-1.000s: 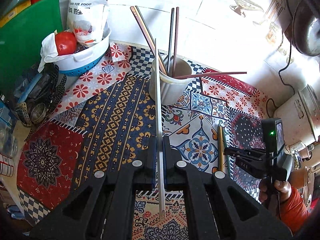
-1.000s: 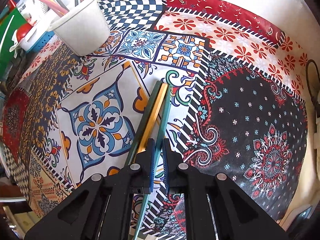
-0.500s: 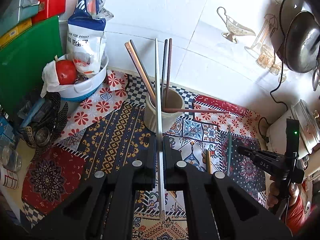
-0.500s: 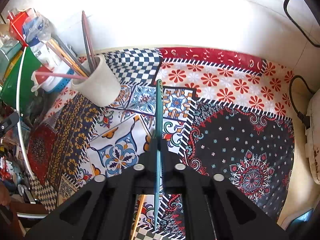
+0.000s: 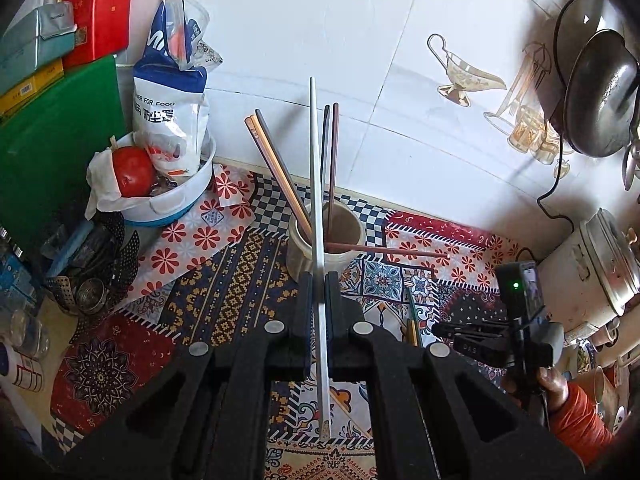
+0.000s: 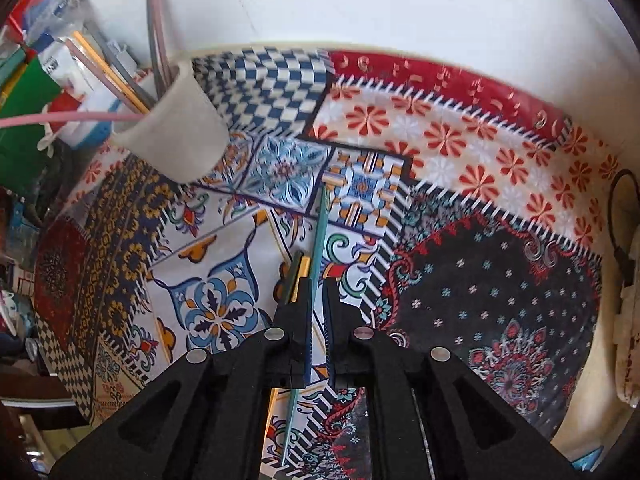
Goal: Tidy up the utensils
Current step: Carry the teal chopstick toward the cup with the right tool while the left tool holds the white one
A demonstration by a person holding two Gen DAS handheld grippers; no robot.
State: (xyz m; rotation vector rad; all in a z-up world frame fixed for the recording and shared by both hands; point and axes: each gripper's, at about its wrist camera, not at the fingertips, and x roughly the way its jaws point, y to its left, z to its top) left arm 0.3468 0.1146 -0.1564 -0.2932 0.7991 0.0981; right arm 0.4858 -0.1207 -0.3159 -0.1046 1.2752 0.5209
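My left gripper (image 5: 319, 280) is shut on a long white chopstick (image 5: 316, 168) and holds it upright in front of the beige utensil cup (image 5: 326, 240). The cup holds several chopsticks; a pink one (image 5: 384, 249) leans out to the right. My right gripper (image 6: 318, 286) has its jaws slightly apart around a teal chopstick (image 6: 320, 220), which touches the left finger. A yellow and a dark green chopstick (image 6: 298, 276) lie on the patterned cloth just left of it. The cup also shows in the right wrist view (image 6: 176, 128). The right gripper shows in the left wrist view (image 5: 472, 334).
A white bowl (image 5: 172, 200) with a tomato and a food bag stands at the back left, by a green board (image 5: 52, 148). A dark mesh basket (image 5: 88, 264) sits at the left edge. A rice cooker (image 5: 596, 264) and cable stand at the right.
The left gripper has lifted and drawn back with the white chopstick. The right gripper picked up the teal chopstick, then dropped lower toward the cloth with its jaws now slightly parted.
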